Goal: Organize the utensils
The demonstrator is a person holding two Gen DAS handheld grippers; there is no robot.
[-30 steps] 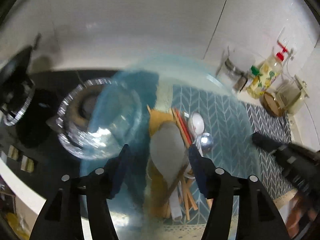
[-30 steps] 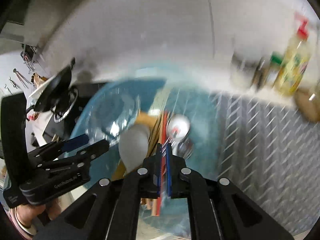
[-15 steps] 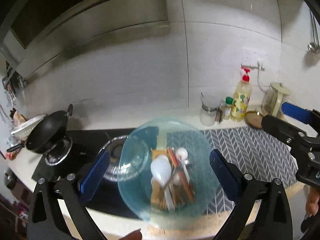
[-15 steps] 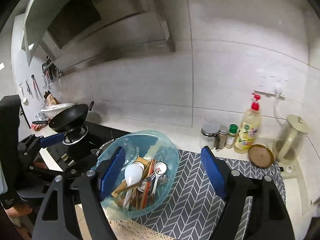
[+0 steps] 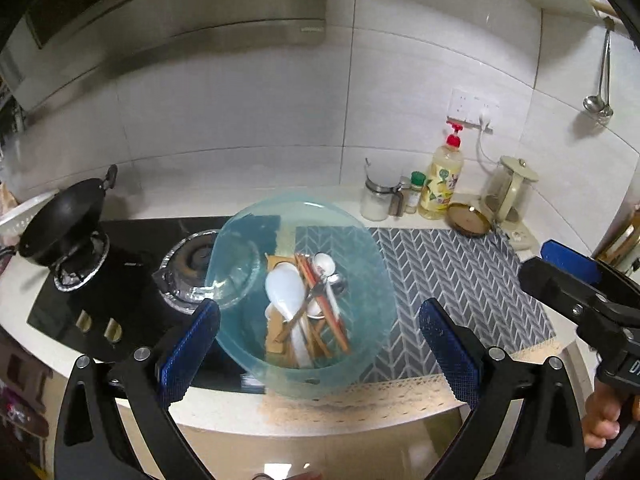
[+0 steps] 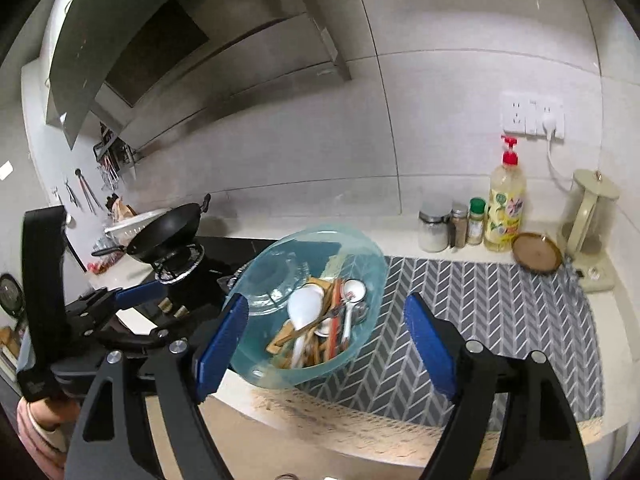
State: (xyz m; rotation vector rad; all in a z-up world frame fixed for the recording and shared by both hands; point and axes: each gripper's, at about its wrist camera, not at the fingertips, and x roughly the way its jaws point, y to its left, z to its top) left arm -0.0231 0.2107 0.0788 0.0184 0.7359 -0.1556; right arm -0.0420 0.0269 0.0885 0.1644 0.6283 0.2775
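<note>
Left gripper (image 5: 319, 338) hangs with its blue pads spread wide and nothing between them, poised above the blue basin (image 5: 372, 280). Right gripper (image 6: 326, 338) has its jaws opening, also empty, the same basin (image 6: 370, 264) framed between its fingers. Inside the basin sits the whole heap of utensils: a white rice paddle (image 5: 285, 292), red chopsticks (image 5: 326, 304), a white ceramic spoon (image 5: 325, 264), wooden pieces underneath, and a clear glass bowl (image 5: 234, 276) leaning at the basin's stove side. The basin sits half on the grey chevron mat (image 5: 460, 276), half over the black stove (image 5: 132, 264) edge. Beyond the basin on the stove, a black wok (image 5: 62, 220) rests on a burner. Behind the basin along the white tiled wall stand a jar (image 5: 376, 200), small spice bottles (image 5: 414, 192), a yellow soap bottle (image 5: 442, 184) and a kettle (image 5: 510, 192). A range hood (image 6: 132, 52) hangs over the stove
</note>
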